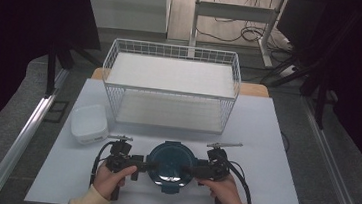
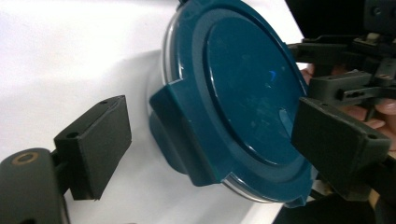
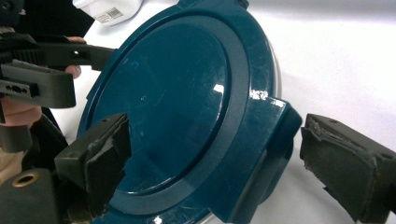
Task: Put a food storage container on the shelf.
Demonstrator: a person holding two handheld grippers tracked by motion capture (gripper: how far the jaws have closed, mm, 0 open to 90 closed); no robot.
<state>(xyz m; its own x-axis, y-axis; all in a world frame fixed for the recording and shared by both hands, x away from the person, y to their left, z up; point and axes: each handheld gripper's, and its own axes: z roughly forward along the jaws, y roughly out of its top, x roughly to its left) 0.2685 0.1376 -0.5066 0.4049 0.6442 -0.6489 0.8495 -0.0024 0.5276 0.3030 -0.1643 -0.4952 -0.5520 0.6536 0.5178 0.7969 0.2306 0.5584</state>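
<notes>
White table (image 1: 265, 140), blue-lidded container (image 1: 170, 164) between left gripper (image 1: 143, 166) and right gripper (image 1: 188, 171), both agape, gripping nothing.

dim overhead light, dark edges; close views soft, with lid glare.

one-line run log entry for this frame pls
scene: round container with blue lid on white table | left gripper: open, astride lid latch | right gripper: open, astride opposite latch

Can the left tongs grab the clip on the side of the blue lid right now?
Probably yes. The left tongs stand open around the blue lid's side clip, one pad on each side, not pressing yet. Nothing sits between the pads and the clip.
</notes>
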